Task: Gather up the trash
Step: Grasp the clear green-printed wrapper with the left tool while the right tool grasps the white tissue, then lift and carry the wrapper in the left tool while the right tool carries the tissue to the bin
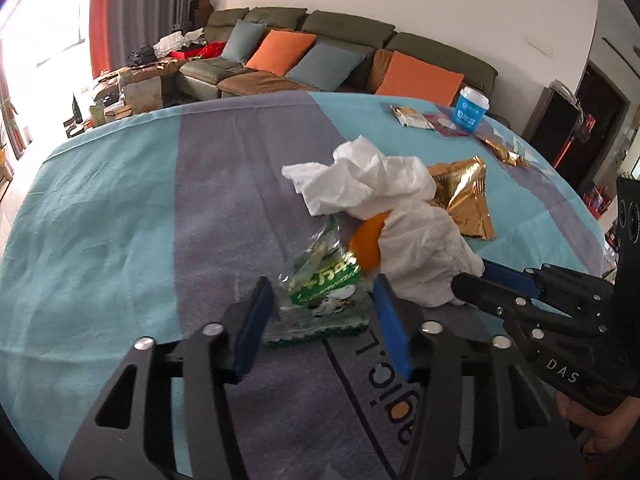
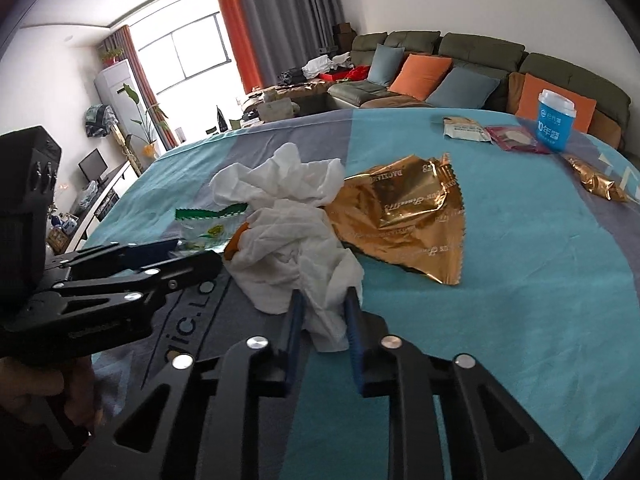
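Desk (image 1: 120, 220) under a teal and grey cloth fills both views, with a sofa well beyond its far edge. Nearest the fingers lies the main heap of trash: two crumpled white tissues, a gold wrapper (image 2: 404, 216) just past them, a green snack bag (image 1: 324, 284) and a bit of orange peel (image 1: 366, 250) tucked under the paper. The right gripper (image 2: 324, 308) has its fingers drawn narrow, pinching a fold of the near tissue (image 2: 296, 256); the far tissue (image 1: 360, 180) lies beyond it, touching. The left gripper (image 1: 320, 312) stands about half open, its fingers either side of the green snack bag, and I cannot tell whether the pads press on it yet. To do this well, I judge the left should close squarely on the flat middle of the bag, since thin film may slip, while the right lifts slowly so the tissue does not drag the peel or wrapper along. The two tools sit close together and could knock. Far beyond the fingers stand a blue cup (image 2: 556, 120), flat packets (image 2: 466, 128) and a small gold wrapper (image 2: 596, 180), all still to gather.
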A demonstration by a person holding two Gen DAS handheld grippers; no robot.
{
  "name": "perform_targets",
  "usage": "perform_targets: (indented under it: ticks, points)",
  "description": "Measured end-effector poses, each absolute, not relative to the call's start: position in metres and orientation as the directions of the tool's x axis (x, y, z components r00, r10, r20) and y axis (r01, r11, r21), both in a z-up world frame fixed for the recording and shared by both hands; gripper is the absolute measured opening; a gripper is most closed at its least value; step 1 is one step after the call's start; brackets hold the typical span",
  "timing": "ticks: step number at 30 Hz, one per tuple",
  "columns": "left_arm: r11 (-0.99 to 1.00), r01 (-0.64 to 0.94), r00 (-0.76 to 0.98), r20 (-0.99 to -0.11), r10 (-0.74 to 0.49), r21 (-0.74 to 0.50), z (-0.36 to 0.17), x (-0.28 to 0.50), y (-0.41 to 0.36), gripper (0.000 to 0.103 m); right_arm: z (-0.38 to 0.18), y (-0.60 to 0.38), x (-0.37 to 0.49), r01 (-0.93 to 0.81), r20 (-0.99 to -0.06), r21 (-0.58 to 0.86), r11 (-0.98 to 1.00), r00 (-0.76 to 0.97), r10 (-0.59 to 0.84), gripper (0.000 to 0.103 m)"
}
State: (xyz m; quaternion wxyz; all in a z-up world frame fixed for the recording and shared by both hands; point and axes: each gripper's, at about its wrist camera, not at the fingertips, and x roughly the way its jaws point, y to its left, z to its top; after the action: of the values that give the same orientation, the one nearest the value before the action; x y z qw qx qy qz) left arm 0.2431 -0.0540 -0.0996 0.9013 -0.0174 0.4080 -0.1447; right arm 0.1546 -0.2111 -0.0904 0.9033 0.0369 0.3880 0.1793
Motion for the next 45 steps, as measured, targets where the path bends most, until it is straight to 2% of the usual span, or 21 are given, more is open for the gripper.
perform_targets:
  ticks: [3, 6, 17, 26, 31, 45]
  points:
    - [0.956, 0.252, 0.621, -0.732, -0.278, -0.15, -0.101, 0.243, -0.056, 0.047, -0.088, -0.209, 0.153, -0.306, -0.685, 0.207, 0.929, 0.633, 0.361, 0.007]
    - [0.955, 0.253, 0.625, -0.727, -0.284, -0.156, -0.1, 0.243, -0.057, 0.047, -0.086, -0.21, 0.149, -0.31, -0.678, 0.22, 0.925, 0.634, 0.373, 0.005]
    - [0.95, 0.247, 0.687, -0.658, -0.309, -0.19, -0.082, 0.22, -0.042, 0.044, -0.054, -0.228, 0.131, -0.29, -0.602, 0.241, 0.926, 0.704, 0.377, 0.005]
    - [0.964, 0.183, 0.768, -0.584, -0.262, -0.191, -0.047, 0.186, -0.009, 0.044, -0.024, -0.226, 0.127, -0.306, -0.545, 0.227, 0.925, 0.747, 0.381, 0.005]
    - [0.981, 0.135, 0.842, -0.505, -0.187, -0.138, -0.019, 0.157, 0.016, 0.044, -0.011, -0.204, 0.124, -0.368, -0.524, 0.208, 0.906, 0.741, 0.421, 0.005]
    - [0.985, -0.134, 0.903, -0.422, 0.077, -0.108, 0.017, 0.093, 0.117, 0.044, 0.021, -0.096, 0.126, -0.586, -0.47, 0.127, 0.8, 0.675, 0.569, 0.005]
